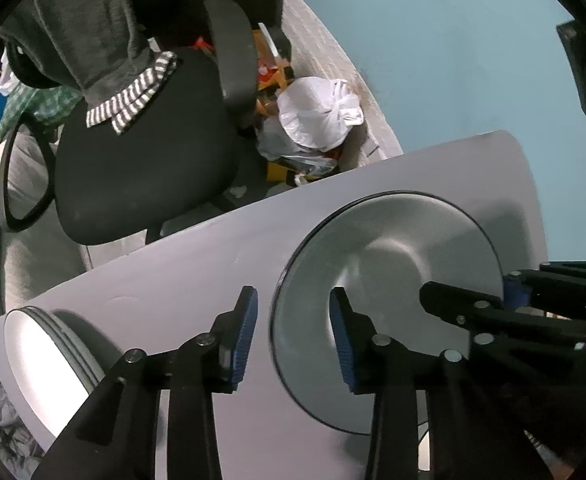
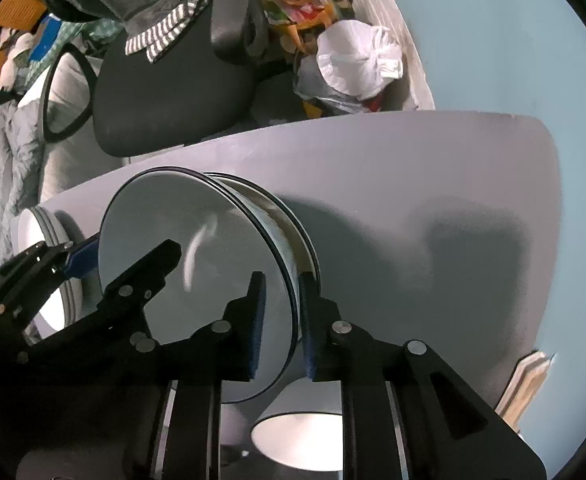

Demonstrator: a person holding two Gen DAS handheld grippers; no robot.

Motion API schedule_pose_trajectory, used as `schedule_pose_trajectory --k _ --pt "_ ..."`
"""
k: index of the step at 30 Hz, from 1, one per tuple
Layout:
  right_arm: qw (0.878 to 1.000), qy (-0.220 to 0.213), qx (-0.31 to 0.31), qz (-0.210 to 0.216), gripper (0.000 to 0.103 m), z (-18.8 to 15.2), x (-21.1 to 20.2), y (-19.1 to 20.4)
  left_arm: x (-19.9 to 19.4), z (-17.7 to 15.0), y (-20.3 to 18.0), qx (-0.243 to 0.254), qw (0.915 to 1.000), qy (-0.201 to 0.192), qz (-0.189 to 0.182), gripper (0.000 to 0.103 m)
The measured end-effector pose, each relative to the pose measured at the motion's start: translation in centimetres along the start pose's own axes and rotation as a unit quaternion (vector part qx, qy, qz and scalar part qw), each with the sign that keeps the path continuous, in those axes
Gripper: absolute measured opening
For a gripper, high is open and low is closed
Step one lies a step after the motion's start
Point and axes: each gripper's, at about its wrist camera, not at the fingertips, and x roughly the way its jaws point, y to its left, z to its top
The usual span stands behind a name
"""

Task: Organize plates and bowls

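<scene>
Setting a plate [image 2: 197, 248] onto the stack [image 2: 293, 220] looks like the step in hand. The left claw [image 1: 293, 336] stands apart, straddling the plate's near rim without pressing it. The right claw [image 2: 281, 324] is nearly together astride the far rim; whether it grips cannot be told. Another stack [image 1: 49, 356] lies left of the left claw on the worktop [image 1: 197, 248]. Next, both claws need to lift clear.

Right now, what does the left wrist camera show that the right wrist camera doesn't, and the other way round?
Only the left wrist view: a dark object against the blue wall.
Only the right wrist view: a second black-rimmed dish under the plate, and a pale wooden piece beyond the table.
Both: the black-rimmed plate, its rim between the open jaws of the left gripper and the right gripper, the white table, a stack of white plates, the black chair, a white bag.
</scene>
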Motion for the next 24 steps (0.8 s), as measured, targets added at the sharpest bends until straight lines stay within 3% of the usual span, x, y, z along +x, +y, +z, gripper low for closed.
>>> schedule_pose_trajectory --k 7,12,16,22,24 --pt "0.999 0.02 0.03 0.031 0.031 0.0 -0.5 -0.4 -0.7 -0.4 1.6 -0.034 0.9993 -0.006 -0.012 0.052" --pt "0.998 0.02 0.039 0.039 0.04 -0.2 -0.9 -0.3 -1.2 -0.8 2.2 -0.046 0.9987 -0.009 -0.021 0.052" --pt "0.999 0.003 0.041 0.015 0.062 -0.4 -1.6 -0.2 -1.7 -1.2 2.6 -0.052 0.9982 -0.014 -0.029 0.052" --pt "0.999 -0.011 0.043 0.011 0.062 -0.8 -2.2 -0.2 -3.0 -2.2 2.3 -0.038 0.9983 -0.02 -0.04 0.053" --pt "0.999 -0.024 0.038 -0.001 0.062 -1.3 -2.8 -0.1 -3.9 -2.6 2.2 -0.038 0.9979 -0.028 -0.045 0.058"
